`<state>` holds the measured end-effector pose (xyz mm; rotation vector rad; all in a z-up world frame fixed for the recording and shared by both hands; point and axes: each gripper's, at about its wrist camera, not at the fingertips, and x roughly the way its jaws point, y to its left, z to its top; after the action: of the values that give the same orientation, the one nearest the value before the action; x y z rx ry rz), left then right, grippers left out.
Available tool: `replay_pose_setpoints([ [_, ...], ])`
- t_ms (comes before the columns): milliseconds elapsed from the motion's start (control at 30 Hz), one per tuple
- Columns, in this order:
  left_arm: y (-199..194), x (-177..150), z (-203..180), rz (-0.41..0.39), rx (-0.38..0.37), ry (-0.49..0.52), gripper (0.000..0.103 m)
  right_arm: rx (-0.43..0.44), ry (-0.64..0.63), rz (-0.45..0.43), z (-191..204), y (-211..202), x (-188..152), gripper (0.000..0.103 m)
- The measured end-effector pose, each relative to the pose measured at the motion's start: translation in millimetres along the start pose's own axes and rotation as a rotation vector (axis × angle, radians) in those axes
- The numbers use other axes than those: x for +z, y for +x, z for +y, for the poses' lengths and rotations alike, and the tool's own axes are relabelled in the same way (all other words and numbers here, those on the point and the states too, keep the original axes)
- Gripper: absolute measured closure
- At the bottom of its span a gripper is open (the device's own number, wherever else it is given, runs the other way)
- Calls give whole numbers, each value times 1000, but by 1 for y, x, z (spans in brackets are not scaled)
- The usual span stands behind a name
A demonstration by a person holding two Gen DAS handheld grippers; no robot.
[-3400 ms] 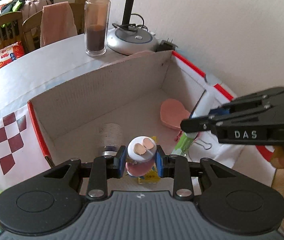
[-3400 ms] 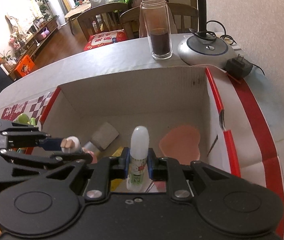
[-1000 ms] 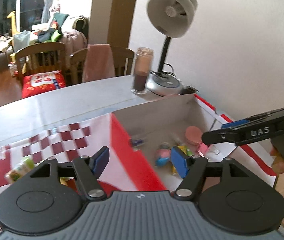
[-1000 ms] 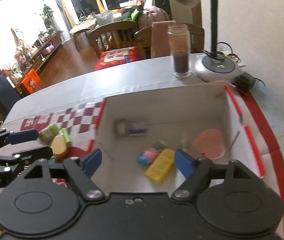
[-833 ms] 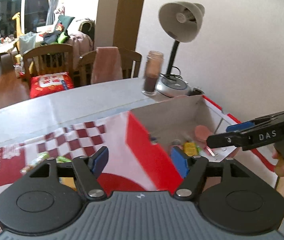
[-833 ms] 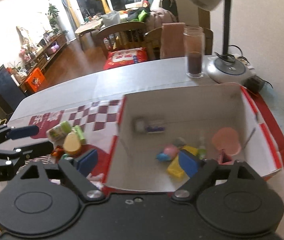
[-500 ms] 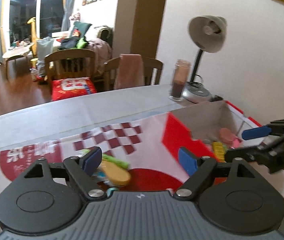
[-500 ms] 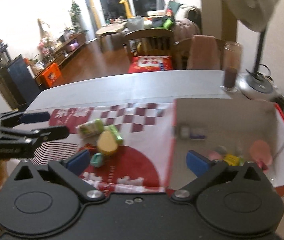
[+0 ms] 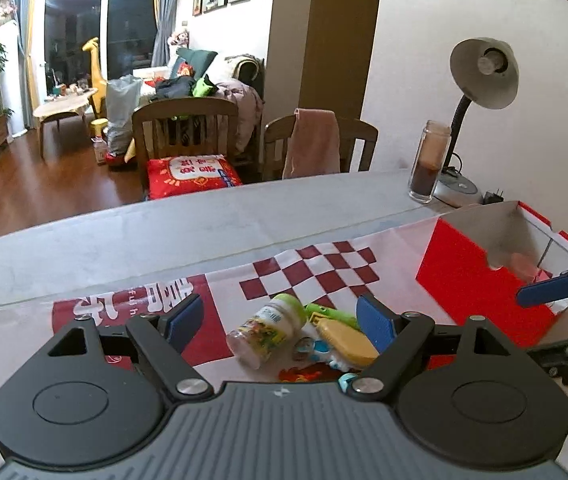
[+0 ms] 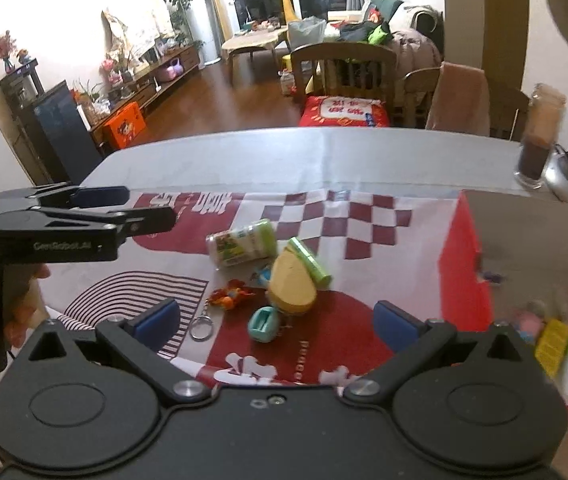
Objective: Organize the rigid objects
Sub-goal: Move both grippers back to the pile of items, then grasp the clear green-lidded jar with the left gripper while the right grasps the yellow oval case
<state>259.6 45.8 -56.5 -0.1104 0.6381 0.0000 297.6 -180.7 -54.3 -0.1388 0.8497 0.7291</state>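
A pile of small objects lies on the red and white cloth: a clear jar with a green lid (image 9: 266,331) (image 10: 242,242), a yellow oval case (image 9: 345,341) (image 10: 291,281), a green tube (image 10: 309,260), a teal sharpener (image 10: 263,324) and an orange keychain (image 10: 230,295). My left gripper (image 9: 280,322) is open and empty, held above the pile. My right gripper (image 10: 276,322) is open and empty, above the pile too. The red cardboard box (image 9: 479,276) (image 10: 463,280) stands to the right and holds several small items.
A glass jar of brown powder (image 9: 429,161) and a desk lamp (image 9: 479,80) stand at the table's far right by the wall. Wooden chairs (image 9: 188,136) stand behind the table's far edge. The left gripper shows at the left of the right wrist view (image 10: 124,208).
Both grippers let go of a toy figure and a white tube inside the box, opened, then pulled back and swung left to the pile on the cloth.
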Motion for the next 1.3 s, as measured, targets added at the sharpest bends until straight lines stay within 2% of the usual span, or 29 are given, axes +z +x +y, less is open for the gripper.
replay_pose_setpoints([
  [267, 45, -12, 23, 56, -68, -30, 19, -20, 23, 65, 7, 50, -2, 1],
  [600, 102, -18, 30, 105, -104, -35, 19, -49, 62, 120, -7, 95, -2, 10],
  [767, 123, -18, 37, 126, -147, -65, 19, -52, 83, 140, -10, 110, 0, 18],
  [1167, 147, -25, 36, 146, -182, -48, 20, -43, 123, 152, -10, 127, 2, 27],
  [1200, 148, -25, 35, 147, -186, -51, 21, -43, 129, 149, -10, 126, 2, 29],
  [1300, 150, -27, 34, 149, -192, -44, 33, -44, 144, 146, -9, 127, 3, 36],
])
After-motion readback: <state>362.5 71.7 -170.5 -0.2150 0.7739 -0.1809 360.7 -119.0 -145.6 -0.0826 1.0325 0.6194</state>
